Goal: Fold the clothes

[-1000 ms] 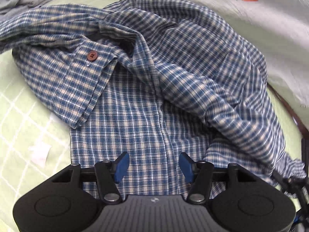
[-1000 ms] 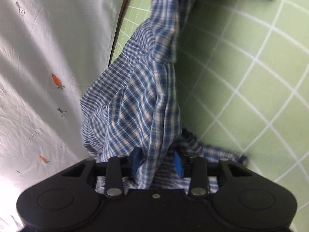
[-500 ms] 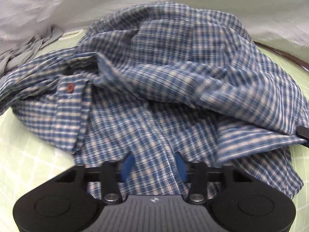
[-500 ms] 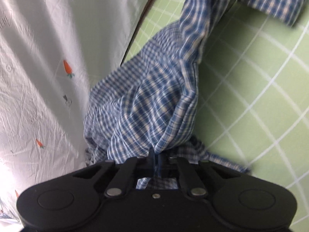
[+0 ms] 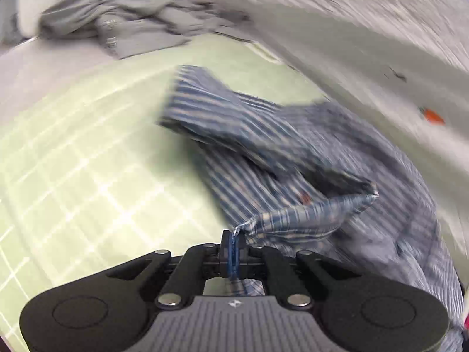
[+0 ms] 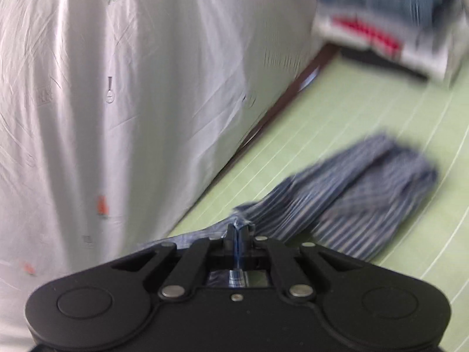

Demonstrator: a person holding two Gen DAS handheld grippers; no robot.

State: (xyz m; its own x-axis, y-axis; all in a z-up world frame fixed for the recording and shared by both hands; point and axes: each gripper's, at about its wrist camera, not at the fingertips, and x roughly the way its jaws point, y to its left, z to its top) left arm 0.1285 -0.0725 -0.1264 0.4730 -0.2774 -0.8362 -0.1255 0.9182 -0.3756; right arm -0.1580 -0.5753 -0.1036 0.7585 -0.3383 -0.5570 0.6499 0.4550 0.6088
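Note:
A blue and white checked shirt [image 5: 293, 158] hangs rumpled over the green gridded mat [image 5: 73, 176], blurred by motion. My left gripper [image 5: 233, 242] is shut on an edge of the shirt, which stretches away to the right. My right gripper [image 6: 236, 239] is shut on another edge of the same shirt [image 6: 360, 193], whose sleeve trails over the mat [image 6: 366, 111] to the right.
A grey garment [image 5: 117, 29] lies bunched at the far left of the mat. A white sheet with small carrot prints [image 6: 132, 102] rises along the mat's edge. A stack of folded clothes [image 6: 390, 23] sits at the far right corner.
My left gripper has closed on the shirt edge. Both grippers have lifted and swung, pulling the shirt up off the mat; both views are now blurred.

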